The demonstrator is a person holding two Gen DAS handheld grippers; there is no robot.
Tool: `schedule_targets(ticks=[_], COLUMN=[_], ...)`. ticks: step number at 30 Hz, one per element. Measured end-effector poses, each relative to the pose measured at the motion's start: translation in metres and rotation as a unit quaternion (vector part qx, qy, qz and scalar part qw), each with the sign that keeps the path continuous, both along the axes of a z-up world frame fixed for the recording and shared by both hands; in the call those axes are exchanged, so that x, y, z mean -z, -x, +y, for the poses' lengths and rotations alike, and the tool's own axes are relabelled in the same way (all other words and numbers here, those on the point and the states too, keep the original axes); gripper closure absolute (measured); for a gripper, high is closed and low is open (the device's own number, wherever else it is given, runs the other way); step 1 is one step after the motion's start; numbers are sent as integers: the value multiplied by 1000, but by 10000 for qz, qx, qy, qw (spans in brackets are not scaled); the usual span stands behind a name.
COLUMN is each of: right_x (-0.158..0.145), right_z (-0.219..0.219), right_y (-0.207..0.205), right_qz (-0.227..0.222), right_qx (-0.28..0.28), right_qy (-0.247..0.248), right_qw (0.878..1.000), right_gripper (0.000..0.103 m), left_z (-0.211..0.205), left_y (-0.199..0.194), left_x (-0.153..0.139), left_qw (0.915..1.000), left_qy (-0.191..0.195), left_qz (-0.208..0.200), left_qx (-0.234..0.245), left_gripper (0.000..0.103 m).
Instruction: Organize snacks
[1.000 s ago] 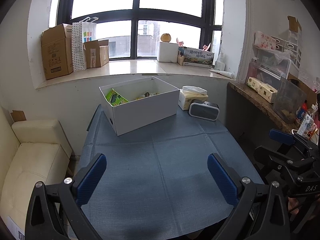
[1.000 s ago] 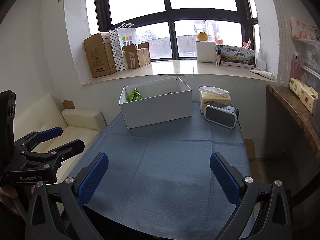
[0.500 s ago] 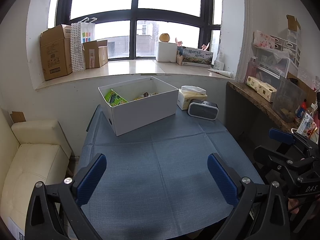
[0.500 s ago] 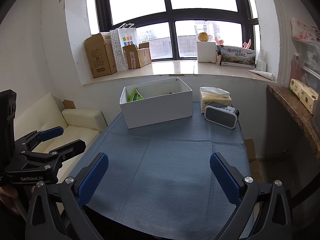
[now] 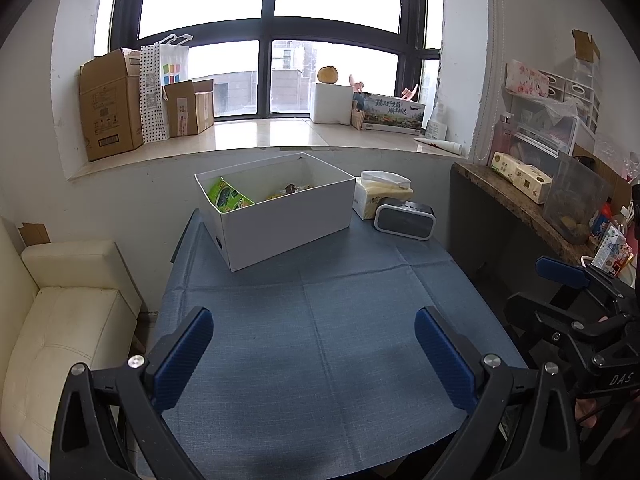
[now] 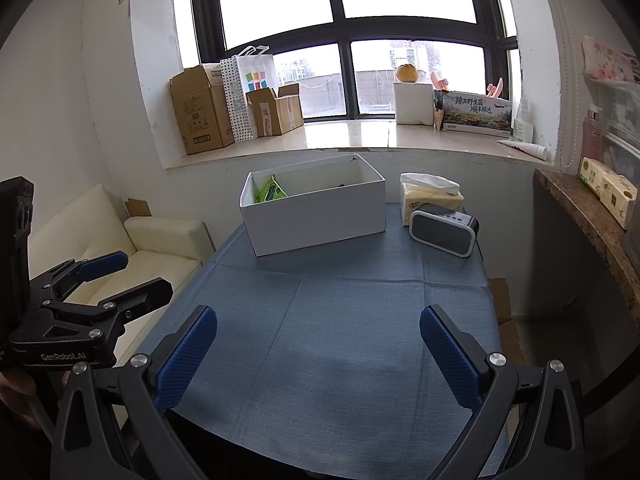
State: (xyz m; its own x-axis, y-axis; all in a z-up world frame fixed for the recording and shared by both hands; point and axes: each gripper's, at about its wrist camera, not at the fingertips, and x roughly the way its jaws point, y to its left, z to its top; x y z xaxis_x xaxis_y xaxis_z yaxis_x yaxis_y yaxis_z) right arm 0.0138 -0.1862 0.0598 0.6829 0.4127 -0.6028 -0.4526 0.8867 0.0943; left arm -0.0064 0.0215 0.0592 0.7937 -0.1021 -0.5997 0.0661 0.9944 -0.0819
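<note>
A white open box (image 5: 280,224) (image 6: 316,216) stands at the far side of the blue-clothed table (image 5: 320,320) (image 6: 340,320). Inside it lean a green snack packet (image 5: 228,198) (image 6: 272,192) and some yellow-wrapped snacks (image 5: 286,192). My left gripper (image 5: 314,354) hovers open over the near half of the table, holding nothing. My right gripper (image 6: 320,356) is likewise open and empty, beside the left one. Each gripper shows at the edge of the other's view: the right gripper (image 5: 576,312) and the left gripper (image 6: 92,292).
A tissue box (image 5: 380,196) (image 6: 430,198) and a grey speaker (image 5: 404,222) (image 6: 444,230) sit right of the white box. A cream sofa (image 5: 60,320) is at the left, a cluttered wooden shelf (image 5: 520,204) at the right, cardboard boxes (image 5: 108,108) on the windowsill.
</note>
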Motion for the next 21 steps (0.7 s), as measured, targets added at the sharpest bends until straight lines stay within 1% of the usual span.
schedule_targets(ticks=[15, 21], right_x=[0, 0], right_z=[-2, -2], right_y=[0, -1], right_qz=[3, -1], right_qx=[16, 32], right_qy=[0, 3], right_qw=[10000, 10000], right_gripper=[0, 0], left_z=[0, 0], left_y=[0, 3], left_x=[1, 0], left_qw=[10000, 9999], left_qy=[4, 53], left_qz=[33, -24], left_qx=[32, 83], left_gripper=[0, 0])
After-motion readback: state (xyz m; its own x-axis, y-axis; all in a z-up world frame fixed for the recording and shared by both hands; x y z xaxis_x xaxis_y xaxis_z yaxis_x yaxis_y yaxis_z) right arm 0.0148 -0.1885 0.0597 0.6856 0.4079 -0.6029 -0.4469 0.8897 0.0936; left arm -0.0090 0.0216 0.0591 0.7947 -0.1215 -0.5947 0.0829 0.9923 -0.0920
